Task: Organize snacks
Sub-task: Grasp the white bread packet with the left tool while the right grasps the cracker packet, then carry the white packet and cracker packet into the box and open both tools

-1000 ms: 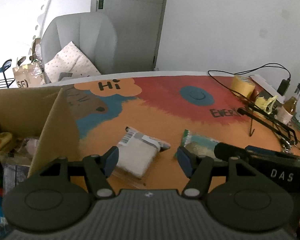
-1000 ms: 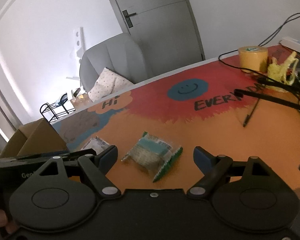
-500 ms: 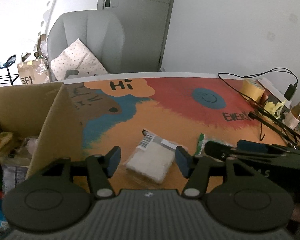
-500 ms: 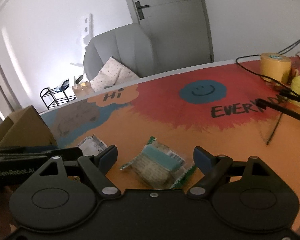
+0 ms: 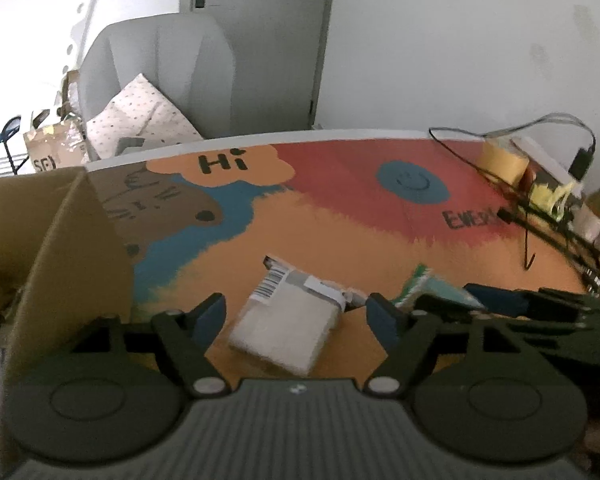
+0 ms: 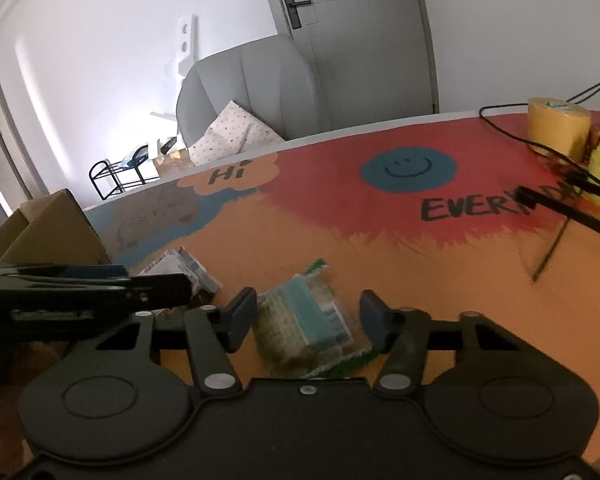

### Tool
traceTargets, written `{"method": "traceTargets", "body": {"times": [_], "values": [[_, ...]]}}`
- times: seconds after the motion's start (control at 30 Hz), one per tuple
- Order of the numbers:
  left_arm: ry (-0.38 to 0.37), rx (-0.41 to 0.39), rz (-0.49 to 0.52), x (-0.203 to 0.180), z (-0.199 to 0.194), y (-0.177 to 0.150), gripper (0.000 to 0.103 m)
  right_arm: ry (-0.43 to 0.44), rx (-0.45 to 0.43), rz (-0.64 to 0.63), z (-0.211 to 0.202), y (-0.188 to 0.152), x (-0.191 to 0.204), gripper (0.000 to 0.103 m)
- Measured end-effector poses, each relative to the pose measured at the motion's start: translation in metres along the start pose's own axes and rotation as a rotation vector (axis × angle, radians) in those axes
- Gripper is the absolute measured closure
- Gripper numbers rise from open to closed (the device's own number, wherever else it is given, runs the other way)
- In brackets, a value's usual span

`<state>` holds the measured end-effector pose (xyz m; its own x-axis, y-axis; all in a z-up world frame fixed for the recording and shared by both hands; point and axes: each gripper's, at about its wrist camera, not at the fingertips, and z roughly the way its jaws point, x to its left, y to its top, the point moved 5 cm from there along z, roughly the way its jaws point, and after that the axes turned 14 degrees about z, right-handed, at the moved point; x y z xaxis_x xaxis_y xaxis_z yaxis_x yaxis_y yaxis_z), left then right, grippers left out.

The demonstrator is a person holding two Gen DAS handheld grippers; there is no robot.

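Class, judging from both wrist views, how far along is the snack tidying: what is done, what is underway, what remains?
Done: some packets already lie in the cardboard box. Underway: the right claw is closing around the green snack packet, pads not yet pressing; the left claw is opening around the white snack packet. Left: both packets still lie on the table and need boxing.

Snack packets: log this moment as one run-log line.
left gripper: opening around white packet | right gripper: closing around green packet | both packets on table | cardboard box at left
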<state>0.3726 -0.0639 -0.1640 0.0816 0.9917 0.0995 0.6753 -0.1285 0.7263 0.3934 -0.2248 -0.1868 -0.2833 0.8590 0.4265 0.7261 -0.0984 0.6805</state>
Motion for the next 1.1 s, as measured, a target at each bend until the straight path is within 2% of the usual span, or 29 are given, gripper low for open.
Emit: {"method": "traceTargets", "body": {"times": [0.07, 0.17, 0.27, 0.33, 0.4, 0.53, 0.6, 0.67, 0.83, 1.1], "values": [[0.015, 0.005, 0.024, -0.003, 0.004, -0.001, 0.024, 0.011, 0.008, 0.014, -0.004, -0.001, -0.002, 0.059], [0.019, 0.014, 0.051, -0.008, 0.011, -0.005, 0.018, 0.003, 0.011, 0.037, -0.01, -0.003, -0.007, 0.06], [0.052, 0.026, 0.07, -0.01, 0.016, -0.01, 0.018, -0.015, 0.011, 0.049, -0.015, -0.006, -0.009, 0.06], [0.054, 0.021, 0.079, -0.012, 0.017, -0.012, 0.018, -0.024, 0.017, 0.055, -0.018, -0.008, -0.01, 0.059], [0.044, 0.019, 0.077, -0.014, 0.017, -0.014, 0.019, -0.021, 0.025, 0.056, -0.022, -0.011, -0.009, 0.053], [0.061, 0.002, 0.054, -0.011, 0.014, -0.016, 0.03, -0.04, 0.025, 0.002, -0.022, -0.017, -0.003, 0.051], [0.065, -0.002, 0.045, -0.009, 0.012, -0.016, 0.046, -0.06, 0.021, -0.022, -0.022, -0.019, 0.0, 0.051], [0.066, -0.001, 0.033, -0.006, 0.009, -0.016, 0.054, -0.085, 0.02, -0.049, -0.022, -0.023, 0.005, 0.051], [0.056, 0.006, 0.027, -0.006, -0.002, -0.024, 0.056, -0.101, 0.023, -0.085, -0.028, -0.032, 0.012, 0.056], [0.032, 0.004, 0.015, -0.009, -0.028, -0.037, 0.056, -0.097, 0.004, -0.028, -0.043, -0.039, 0.015, 0.057]]}}
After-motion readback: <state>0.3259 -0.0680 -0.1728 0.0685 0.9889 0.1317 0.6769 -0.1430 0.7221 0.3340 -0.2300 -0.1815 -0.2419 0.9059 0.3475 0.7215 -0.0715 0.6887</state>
